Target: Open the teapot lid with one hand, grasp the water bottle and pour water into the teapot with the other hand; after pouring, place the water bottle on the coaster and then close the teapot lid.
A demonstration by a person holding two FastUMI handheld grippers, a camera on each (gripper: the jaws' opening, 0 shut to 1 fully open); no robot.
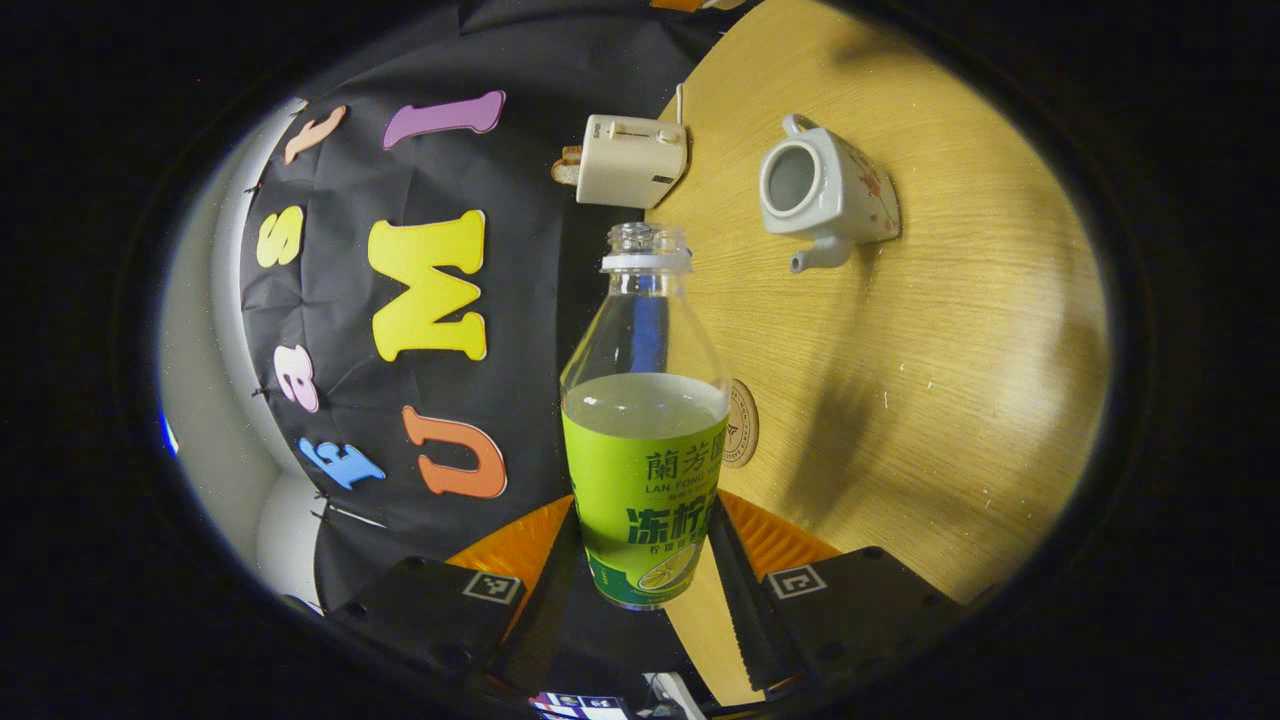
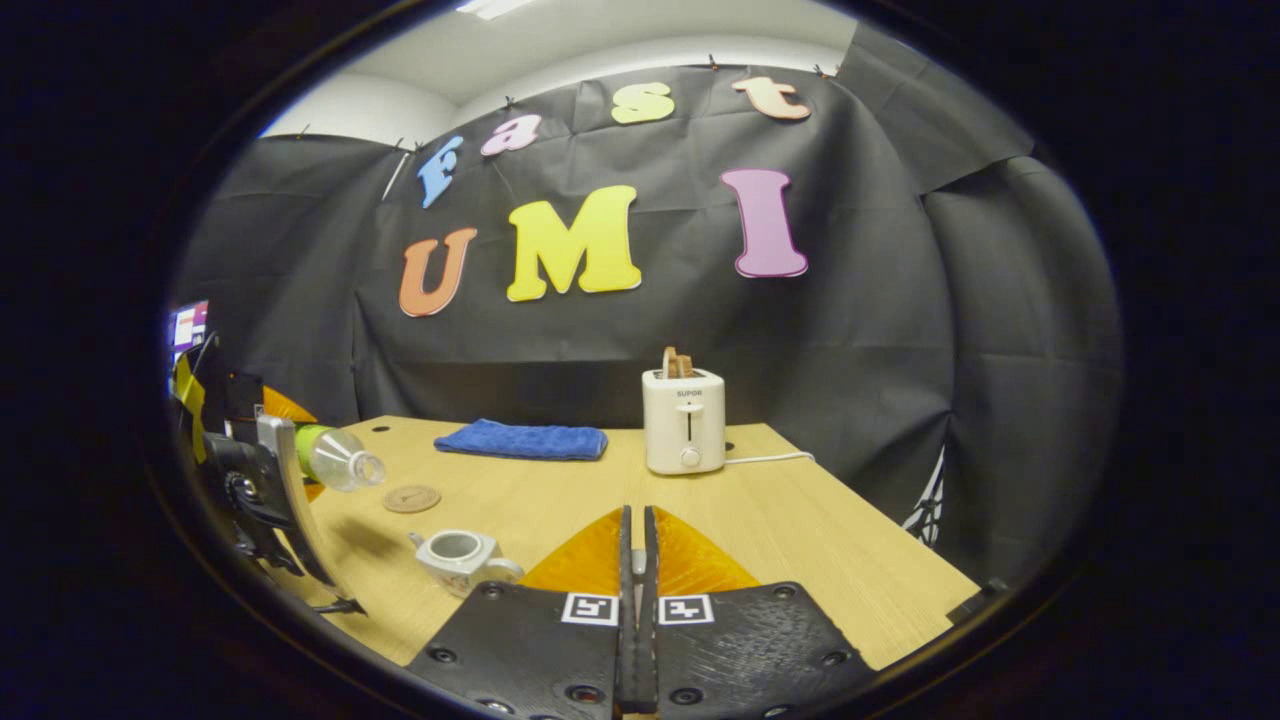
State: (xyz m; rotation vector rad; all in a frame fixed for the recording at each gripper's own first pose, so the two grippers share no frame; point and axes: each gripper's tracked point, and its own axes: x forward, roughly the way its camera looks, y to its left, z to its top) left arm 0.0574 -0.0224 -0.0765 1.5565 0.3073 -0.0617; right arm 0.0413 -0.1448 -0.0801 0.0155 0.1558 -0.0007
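Two fingers of the left tool [image 1: 645, 575] grip the uncapped water bottle [image 1: 645, 440] at lower centre of the left gripper view, tipped sideways above the tabletop [image 1: 950, 400], with the lidless teapot [image 1: 825, 195] at upper right and the coaster [image 1: 741, 423] just behind the bottle. In the right gripper view the right tool [image 2: 637, 560] sits closed at bottom centre, whether on the lid I cannot tell, the teapot [image 2: 462, 558] at lower left beside it and the bottle [image 2: 335, 455] tilted above the coaster [image 2: 411, 498] at left; I judge the lid off, with setting the bottle down and closing left.

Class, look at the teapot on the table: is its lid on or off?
Off. The teapot shows an open round mouth with the hollow inside visible, and the right gripper view shows the same uncovered opening. Where the lid is, cannot tell.
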